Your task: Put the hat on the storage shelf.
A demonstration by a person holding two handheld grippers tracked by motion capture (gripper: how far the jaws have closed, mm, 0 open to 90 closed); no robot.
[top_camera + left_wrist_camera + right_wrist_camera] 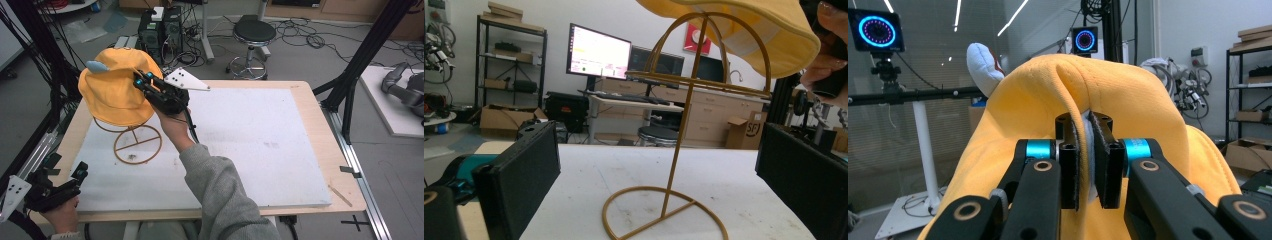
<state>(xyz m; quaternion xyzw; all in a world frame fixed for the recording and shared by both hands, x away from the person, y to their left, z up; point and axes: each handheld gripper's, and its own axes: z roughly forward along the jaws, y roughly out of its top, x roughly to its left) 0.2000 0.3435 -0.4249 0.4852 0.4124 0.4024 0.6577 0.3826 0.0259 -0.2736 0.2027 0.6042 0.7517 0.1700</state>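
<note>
The right gripper (142, 81), jaws clamped on a fold of the hat (116, 89), could topple the light stand (137, 145) if it pulled sideways; the left gripper's (67, 176) jaws stood apart.

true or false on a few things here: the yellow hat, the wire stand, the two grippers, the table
1. The right gripper is shut on the yellow hat. True.
2. The wire stand lies tipped over on the table. False: it stands upright on its ring base.
3. The left gripper holds the stand. False: its jaws are open, apart from the stand, near the table's front corner.
4. The hat sits over the top of the stand. True.
5. The hat is blue. False: it is yellow.
</note>
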